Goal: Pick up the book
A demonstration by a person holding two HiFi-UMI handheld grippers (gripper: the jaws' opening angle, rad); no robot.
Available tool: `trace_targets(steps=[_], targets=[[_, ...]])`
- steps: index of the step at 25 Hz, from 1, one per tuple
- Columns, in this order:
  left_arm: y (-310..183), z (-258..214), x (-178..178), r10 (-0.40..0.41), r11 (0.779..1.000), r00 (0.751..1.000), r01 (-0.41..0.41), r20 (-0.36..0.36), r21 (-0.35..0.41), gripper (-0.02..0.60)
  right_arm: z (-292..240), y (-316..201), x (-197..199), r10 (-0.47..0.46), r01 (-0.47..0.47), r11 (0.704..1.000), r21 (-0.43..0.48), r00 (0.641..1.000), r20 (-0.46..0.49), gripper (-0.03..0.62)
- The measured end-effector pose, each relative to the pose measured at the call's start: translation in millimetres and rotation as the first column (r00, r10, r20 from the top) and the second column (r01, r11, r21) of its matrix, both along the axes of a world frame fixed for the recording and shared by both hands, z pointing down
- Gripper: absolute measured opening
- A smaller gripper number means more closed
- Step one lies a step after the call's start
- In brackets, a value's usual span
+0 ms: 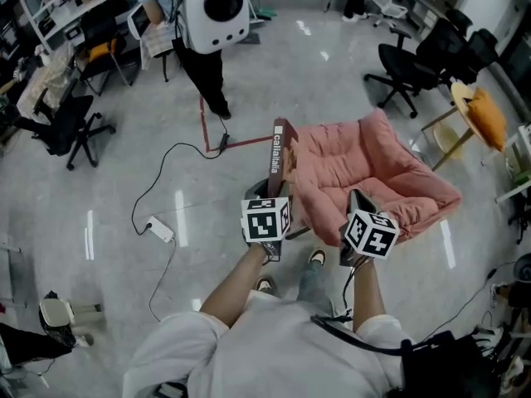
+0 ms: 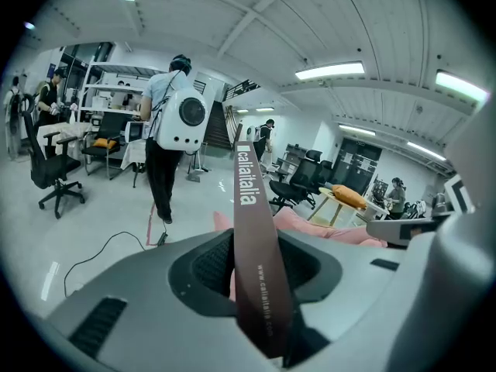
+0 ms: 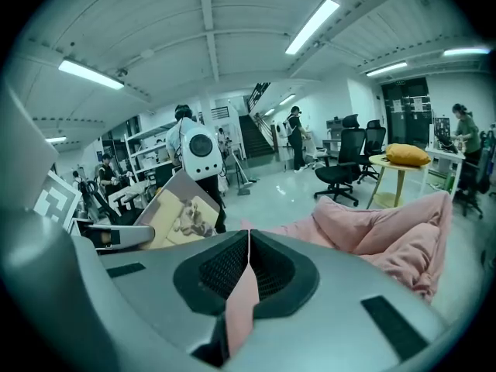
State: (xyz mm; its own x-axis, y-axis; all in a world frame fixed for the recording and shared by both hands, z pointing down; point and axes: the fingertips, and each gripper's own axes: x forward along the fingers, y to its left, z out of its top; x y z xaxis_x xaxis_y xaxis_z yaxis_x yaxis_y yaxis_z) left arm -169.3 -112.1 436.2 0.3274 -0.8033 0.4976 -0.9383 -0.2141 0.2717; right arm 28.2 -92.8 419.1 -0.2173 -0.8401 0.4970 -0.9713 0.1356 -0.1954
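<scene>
Gripping the book: the left gripper point(image 2: 252, 263) has its jaws clamped on the spine of the book point(image 2: 249, 223). It's a brown spine with white lettering, standing pretty much upright.
Book location: up in the air, off any surface, just beside the left edge of the pink lounge seat point(image 1: 377, 177). The right gripper view catches its tan cover off to the left.
Right gripper point(image 3: 248, 246): jaws pressed together at the tips. There's only a sliver of pink in the gap lower down, and I honestly can't tell if that's fabric or just the seat behind. It hangs over the seat's front edge.
Floor point(image 1: 124, 181): glossy grey, lots of light glare, a red tape line point(image 1: 205, 127), and a white power strip point(image 1: 160, 230) with a black cable snaking off.
Room: open office. There are black swivel chairs point(image 1: 415, 69), a small round table point(image 1: 465, 106) with a yellow cushion on it, and a person wearing a white backpack point(image 1: 216, 11) near some desks.
Ceiling: white, with strip lights point(image 2: 329, 70).
</scene>
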Motion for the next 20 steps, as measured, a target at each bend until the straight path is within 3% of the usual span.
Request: trace_targets(steps=[12,20], targets=[[45,-6,-45,-0.035,0.999,0.999,0.034,0.016,0.006,0.144,-9,38,-51,-0.064,0.064,0.998,-0.001,0.998,-0.013,0.031],[77,3,-41,-0.09,0.996,0.996,0.09,0.029,-0.009,0.144,-3,56,-50,-0.116,0.116,0.993,0.0,0.993,0.031,0.031]])
